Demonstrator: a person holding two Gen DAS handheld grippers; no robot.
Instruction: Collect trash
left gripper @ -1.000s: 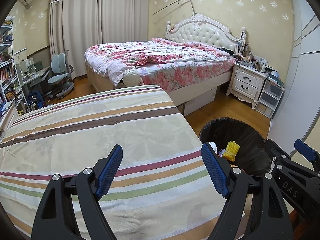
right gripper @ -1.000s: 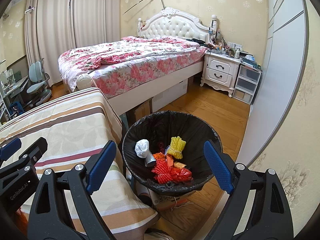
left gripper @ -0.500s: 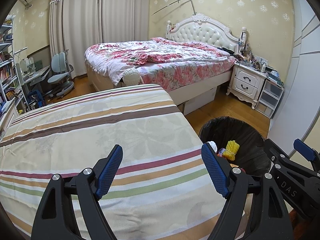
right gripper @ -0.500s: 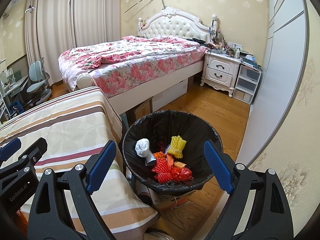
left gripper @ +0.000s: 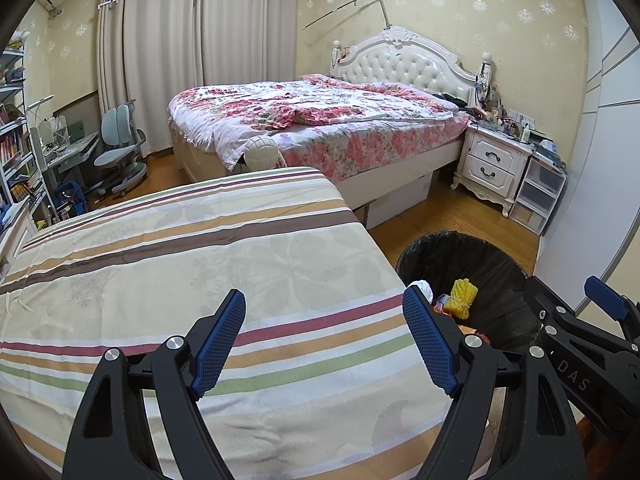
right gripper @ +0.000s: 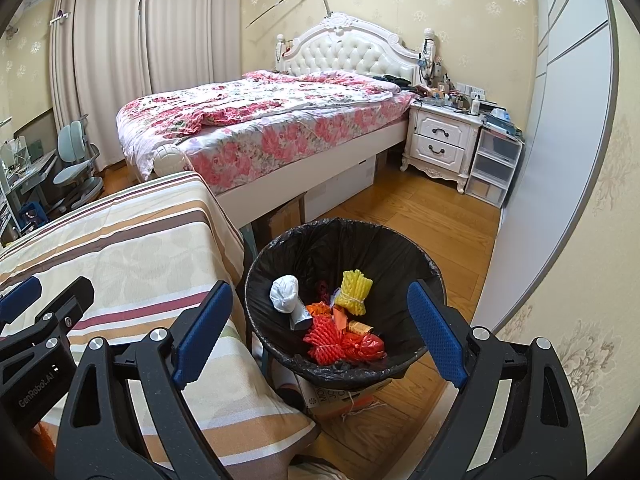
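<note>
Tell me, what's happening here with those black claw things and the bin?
Someone is tidying up trash with a hand-held gripper in each hand. Both are open and empty: the left hand-held gripper hovers over the striped tablecloth, the right hand-held gripper over the black-lined trash bin. In the bin lie a yellow foam net, a red foam net and a white wad. No trash shows on the cloth.
</note>
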